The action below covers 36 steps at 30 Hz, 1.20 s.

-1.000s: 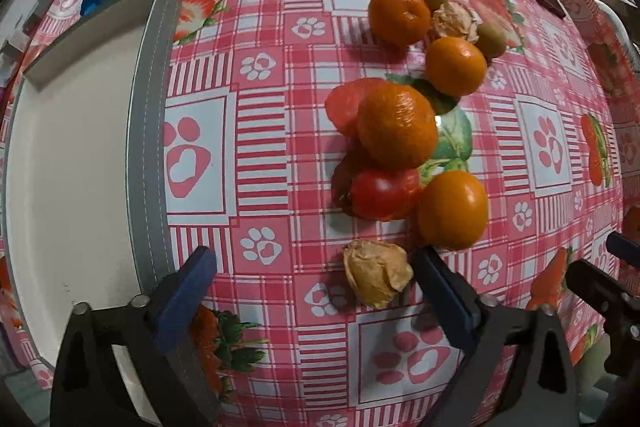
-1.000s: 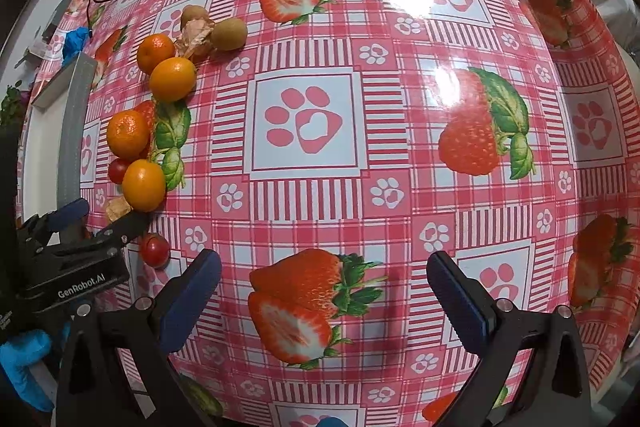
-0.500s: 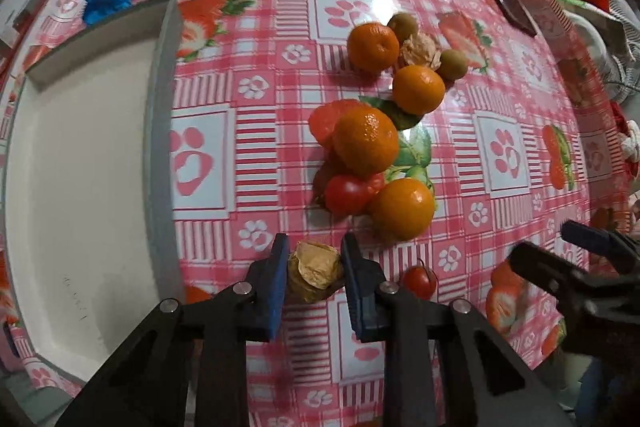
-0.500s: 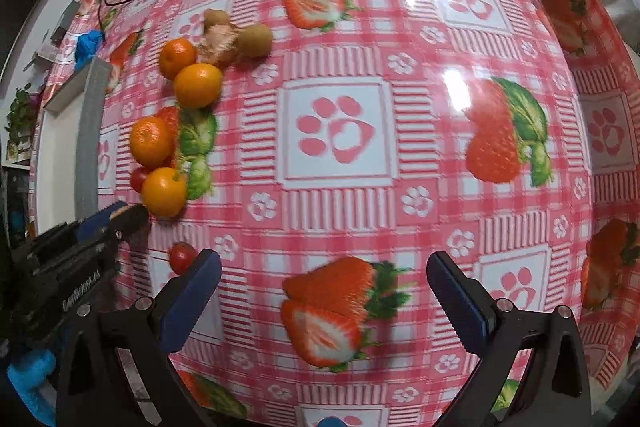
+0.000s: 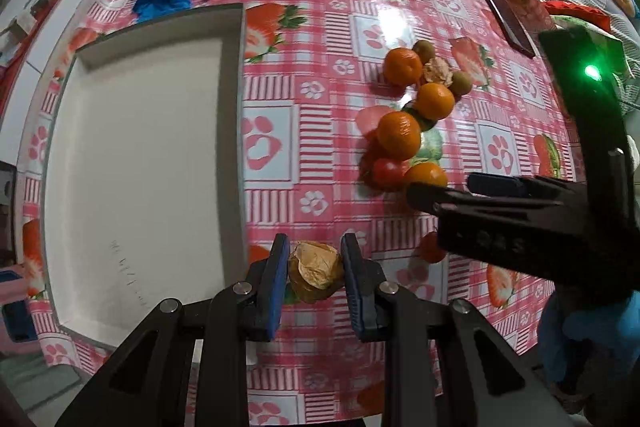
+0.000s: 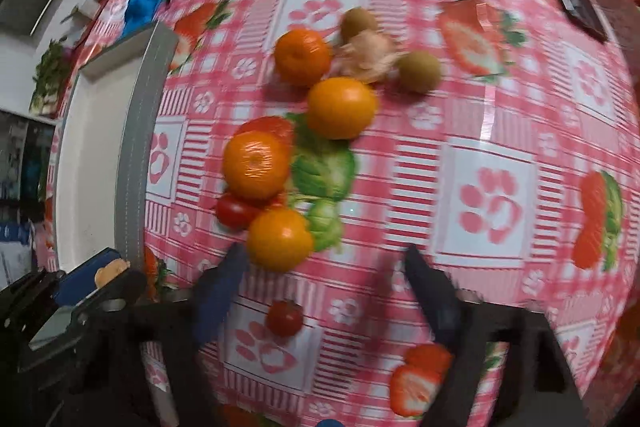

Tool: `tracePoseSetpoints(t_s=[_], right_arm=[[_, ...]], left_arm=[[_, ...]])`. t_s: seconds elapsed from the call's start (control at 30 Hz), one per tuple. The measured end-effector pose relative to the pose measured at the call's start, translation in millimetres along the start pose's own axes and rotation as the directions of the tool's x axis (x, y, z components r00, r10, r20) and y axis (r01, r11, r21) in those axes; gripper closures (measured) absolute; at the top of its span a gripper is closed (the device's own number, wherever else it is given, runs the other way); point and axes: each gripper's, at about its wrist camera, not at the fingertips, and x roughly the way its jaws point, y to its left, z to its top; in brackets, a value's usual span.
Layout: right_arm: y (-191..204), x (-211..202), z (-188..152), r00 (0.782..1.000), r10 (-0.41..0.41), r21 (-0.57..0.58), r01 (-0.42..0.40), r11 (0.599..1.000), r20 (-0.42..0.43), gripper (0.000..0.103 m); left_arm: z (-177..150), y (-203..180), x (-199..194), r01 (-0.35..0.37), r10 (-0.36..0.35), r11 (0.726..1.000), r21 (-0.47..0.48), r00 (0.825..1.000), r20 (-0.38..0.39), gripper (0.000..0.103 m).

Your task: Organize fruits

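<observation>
Husked fruit (image 5: 316, 273) now lifted in left tool (image 5: 314, 269); right tool (image 6: 324, 291) nearer oranges (image 6: 279, 239).

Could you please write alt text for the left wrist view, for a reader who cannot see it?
The left gripper is shut on a papery husked fruit above a strawberry-print tablecloth, beside the rim of a white tray. Four oranges, nearest one, and a cherry tomato lie ahead, with the right gripper reaching in.

Each hand-held gripper (image 5: 315, 269) is black plastic with 2 blue pads (image 5: 277, 281), silver screws (image 5: 242, 288).
</observation>
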Motion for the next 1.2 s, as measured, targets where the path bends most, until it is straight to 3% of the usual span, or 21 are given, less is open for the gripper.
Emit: tracePoseSetpoints(t_s=[0.23, 0.53, 0.6, 0.8, 1.13, 1.2], right_arm=[[24.8, 16.5, 10.5, 0.999, -0.048, -0.079, 0.047, 0.996, -0.008, 0.061], [15.6, 6.8, 15.6, 0.999, 0.001, -0.001, -0.001, 1.000, -0.035, 0.062], [12.2, -1.9, 14.7, 0.999, 0.003, 0.003, -0.003, 1.000, -0.033, 0.072], [15.9, -23.2, 14.6, 1.000, 0.006, -0.008, -0.006, 1.000, -0.031, 0.072], [48.9, 14.6, 9.2, 0.993, 0.010, -0.082, -0.020, 0.996, -0.121, 0.068], [57.5, 19.3, 8.2, 0.993, 0.006, -0.098, -0.018, 0.995, -0.120, 0.044]], left_arm=[[-4.1, 13.9, -3.8, 0.006, -0.006, 0.999, -0.036, 1.000, 0.004, 0.074], [-2.0, 29.0, -21.0, 0.009, -0.008, 0.999, -0.048, 1.000, 0.019, 0.074], [0.3, 34.6, -26.3, 0.007, -0.006, 0.998, -0.055, 1.000, 0.024, 0.074], [3.7, 52.2, -38.1, -0.005, 0.007, 0.997, -0.076, 1.000, 0.028, 0.074], [-4.3, 73.8, -45.9, -0.032, 0.033, 0.996, -0.084, 0.999, 0.013, 0.074], [-6.2, 78.6, -46.3, -0.032, 0.033, 0.995, -0.092, 0.999, 0.011, 0.074]])
